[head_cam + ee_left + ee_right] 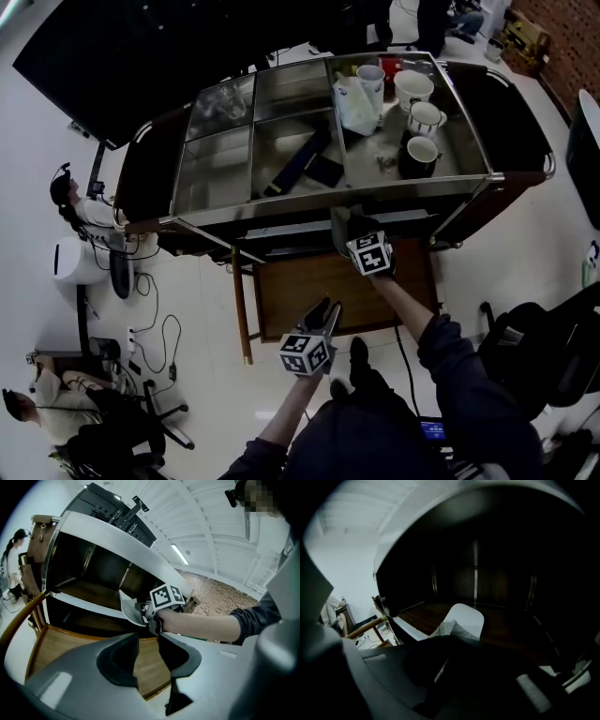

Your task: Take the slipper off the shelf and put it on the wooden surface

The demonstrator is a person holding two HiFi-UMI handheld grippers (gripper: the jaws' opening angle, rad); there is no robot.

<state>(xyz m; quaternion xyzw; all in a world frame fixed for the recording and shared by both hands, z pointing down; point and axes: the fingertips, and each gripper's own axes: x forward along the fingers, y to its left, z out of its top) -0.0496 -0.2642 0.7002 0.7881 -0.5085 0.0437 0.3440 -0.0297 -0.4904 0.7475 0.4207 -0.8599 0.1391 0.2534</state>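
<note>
A pale grey slipper [338,221] hangs at the front edge of the cart's dark shelf [281,230], with my right gripper [354,234] shut on it. In the right gripper view the slipper [461,622] sticks out from the jaws over the shelf's dark wood [506,625]. The left gripper view shows the slipper [129,609] in front of the shelf opening [89,590]. The wooden surface [319,291] lies below, bare. My left gripper [324,314] hovers over its front edge, open, with nothing between its jaws [149,656].
The cart's steel top tray [220,178] carries several cups [420,120], a bag and dark flat items. Wooden legs and rails [240,309] frame the lower surface. A seated person [47,403], cables and office chairs [544,356] stand on the white floor around.
</note>
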